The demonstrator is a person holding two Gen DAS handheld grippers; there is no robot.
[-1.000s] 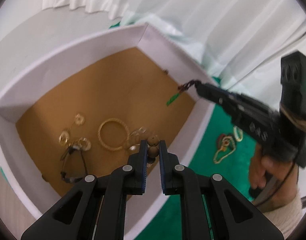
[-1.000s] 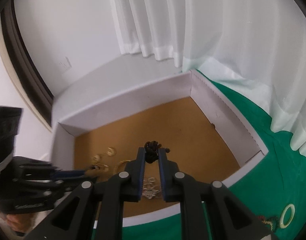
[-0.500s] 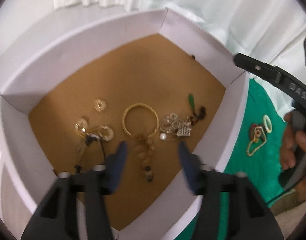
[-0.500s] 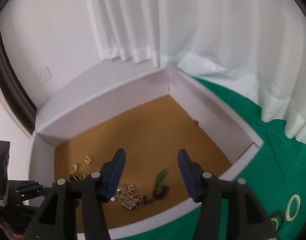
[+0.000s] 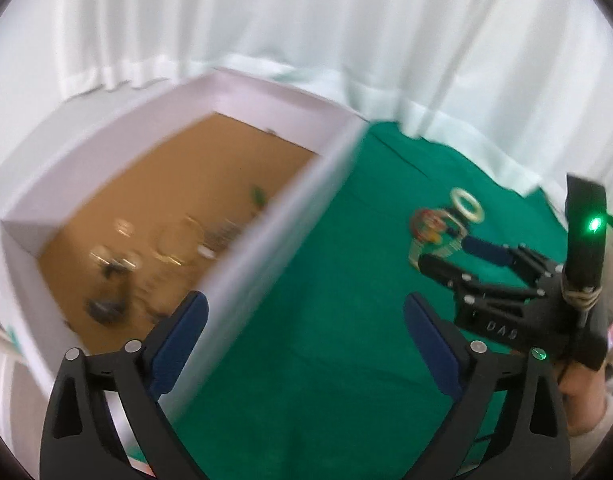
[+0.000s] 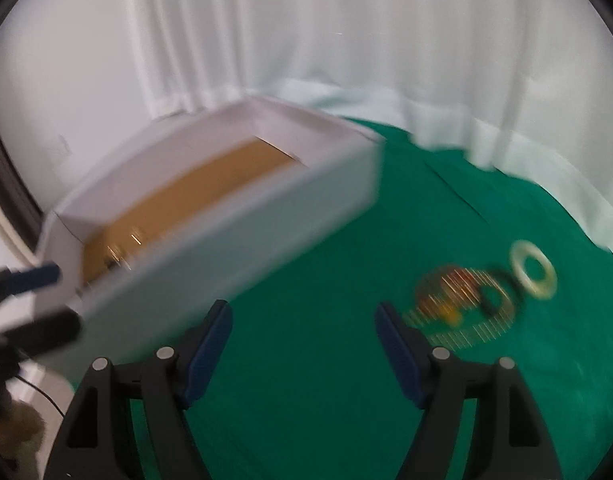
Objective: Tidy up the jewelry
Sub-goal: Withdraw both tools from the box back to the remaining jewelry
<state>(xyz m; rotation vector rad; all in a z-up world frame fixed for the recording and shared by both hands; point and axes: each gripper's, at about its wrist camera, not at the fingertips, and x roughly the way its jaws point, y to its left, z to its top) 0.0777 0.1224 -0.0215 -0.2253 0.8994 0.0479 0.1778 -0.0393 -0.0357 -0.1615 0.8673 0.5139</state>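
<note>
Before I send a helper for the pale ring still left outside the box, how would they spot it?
Start at the white box, then look across the green cloth to the small jewelry pile. The pale ring lies at its far edge: a plain cream circle, unlike the gold chains and coloured beads.

Motion blur smears the jewelry in the white box (image 5: 266, 248); the pieces (image 6: 466, 300) on the green cloth (image 6: 306, 320) are unreadable too.
</note>
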